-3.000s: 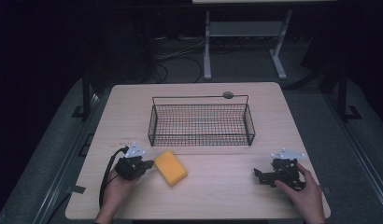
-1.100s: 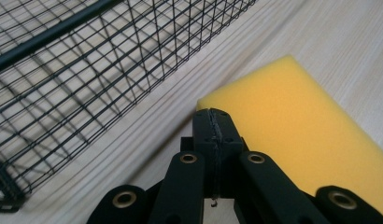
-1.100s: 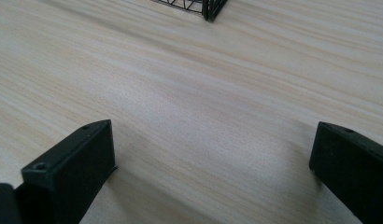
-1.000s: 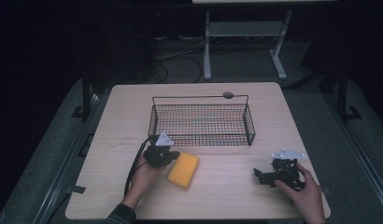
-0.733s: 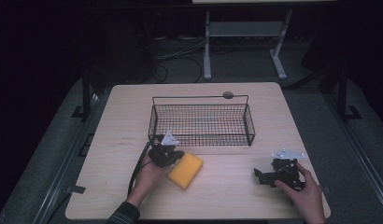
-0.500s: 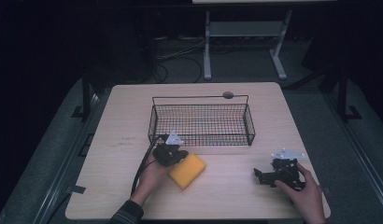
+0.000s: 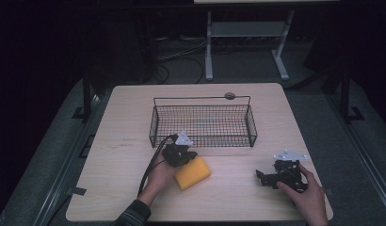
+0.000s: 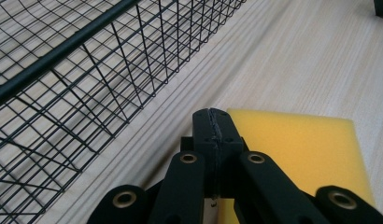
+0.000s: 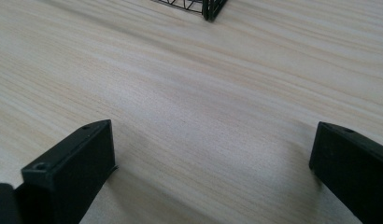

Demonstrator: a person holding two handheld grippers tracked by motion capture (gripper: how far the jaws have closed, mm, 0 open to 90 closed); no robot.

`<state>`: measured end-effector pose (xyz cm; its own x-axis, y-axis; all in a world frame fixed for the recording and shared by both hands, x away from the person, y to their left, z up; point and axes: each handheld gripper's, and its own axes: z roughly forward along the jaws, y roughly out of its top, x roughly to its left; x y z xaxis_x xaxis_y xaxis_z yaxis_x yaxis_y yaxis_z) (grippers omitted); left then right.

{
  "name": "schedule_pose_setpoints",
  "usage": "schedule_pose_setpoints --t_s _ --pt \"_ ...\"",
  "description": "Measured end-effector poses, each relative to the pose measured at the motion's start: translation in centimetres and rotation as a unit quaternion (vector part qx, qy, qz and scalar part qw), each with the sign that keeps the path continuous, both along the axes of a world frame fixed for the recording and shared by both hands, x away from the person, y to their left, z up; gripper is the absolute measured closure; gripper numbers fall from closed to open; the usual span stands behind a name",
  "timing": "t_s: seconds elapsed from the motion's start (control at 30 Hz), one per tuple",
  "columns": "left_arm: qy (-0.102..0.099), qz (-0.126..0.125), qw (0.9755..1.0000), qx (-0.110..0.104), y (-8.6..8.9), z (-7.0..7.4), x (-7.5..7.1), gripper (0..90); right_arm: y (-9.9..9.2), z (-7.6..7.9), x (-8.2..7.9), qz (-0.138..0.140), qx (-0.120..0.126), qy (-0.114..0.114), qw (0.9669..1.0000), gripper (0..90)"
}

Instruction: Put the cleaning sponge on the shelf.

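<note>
- I have the left gripper (image 7: 180, 154) at the yellow sponge's (image 7: 192, 173) far-left edge, fingers closed together on nothing, just near the wire basket (image 7: 203, 101)
- Right gripper (image 7: 281, 175) rests on the surface (image 7: 125, 122), fingers wide apart, empty
- Likely step: nudging the sponge; next I'd open the left fingers to grasp it

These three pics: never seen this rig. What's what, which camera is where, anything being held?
No robot here: a person at a table holds a hand-operated two-jaw gripper in each hand.

The high view looks down from above the person's side. The other two cameras ride on the grippers and look along their black jaws.

On the table: a black wire basket, which looks empty, and a yellow sponge lying in front of it.

The left gripper has its jaws pressed together with nothing between them; it sits at the sponge's edge, next to the basket wall. I can't tell whether it touches the sponge.

The right gripper is wide open over bare wood, away from the sponge.

Nothing is held.
</note>
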<state>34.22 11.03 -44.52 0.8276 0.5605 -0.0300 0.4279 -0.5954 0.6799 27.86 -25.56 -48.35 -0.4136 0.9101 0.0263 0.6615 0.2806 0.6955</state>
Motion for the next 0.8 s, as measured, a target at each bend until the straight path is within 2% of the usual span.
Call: schedule_pose_setpoints --t_s 0.27,0.37,0.63,0.8 --pt "0.023 -0.002 0.9997 -0.003 0.9 0.8 0.0 89.6 0.0 0.0 0.0 0.0 0.0 0.0 1.0 0.0" --pt "0.032 0.002 0.9994 -0.01 1.4 1.2 -0.1 88.4 0.0 0.0 0.0 0.0 -0.001 0.0 1.0 0.0" --pt "0.051 0.001 0.9987 -0.005 2.2 2.5 -0.3 72.8 0.0 0.0 0.0 0.0 0.0 0.0 1.0 0.0" --pt "0.073 -0.002 0.9973 0.006 2.5 3.2 -0.5 62.9 0.0 0.0 0.0 0.0 0.0 0.0 1.0 0.0"
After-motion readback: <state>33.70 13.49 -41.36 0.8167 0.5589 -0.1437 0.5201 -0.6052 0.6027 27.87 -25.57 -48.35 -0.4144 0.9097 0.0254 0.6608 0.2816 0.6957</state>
